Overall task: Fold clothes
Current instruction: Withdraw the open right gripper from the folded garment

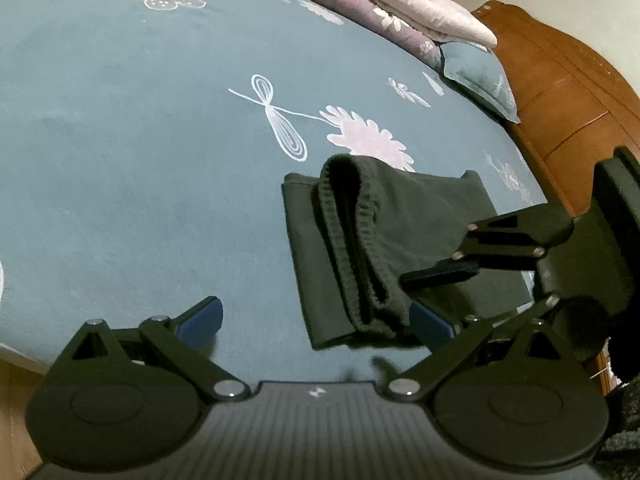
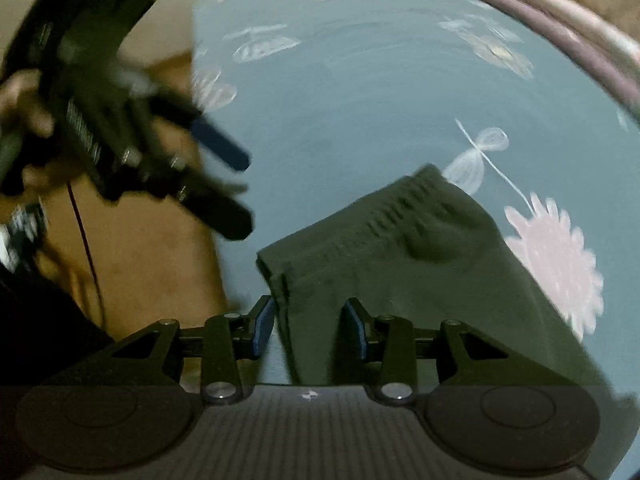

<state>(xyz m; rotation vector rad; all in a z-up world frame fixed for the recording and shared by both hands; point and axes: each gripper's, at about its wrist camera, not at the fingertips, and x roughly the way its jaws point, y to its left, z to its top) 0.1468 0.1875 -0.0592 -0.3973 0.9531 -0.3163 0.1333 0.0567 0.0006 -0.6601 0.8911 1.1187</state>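
A dark olive-green garment [image 1: 384, 240], folded into a long narrow bundle, lies on a blue-grey bedsheet [image 1: 120, 140] printed with white dragonflies and pale pink flowers. In the left wrist view it sits right of centre in the lower half of the frame, its long axis running from the upper middle down toward the lower right, with the ribbed elastic waistband gaping open at the upper end, close to a pink flower print. The left gripper [image 1: 316, 320] is spread wide, its blue-padded fingers [image 1: 200, 318] well apart; the right-hand pad is just beside the lower end of the bundle, and whether it touches cannot be told. The right gripper [image 1: 432, 274] enters that view from the right edge, its fingertips at the garment's lower right part. In the blurred right wrist view, the garment [image 2: 400, 264] fills the lower centre and right, ribbed band toward the upper middle, body trailing to the lower right. The right gripper [image 2: 310, 330] is partly open, a fold of cloth lying between its pads without being pinched. In the upper left of the left view's opposite corner, pillows [image 1: 476, 68] and a wooden headboard [image 1: 568, 92] sit at the upper right.
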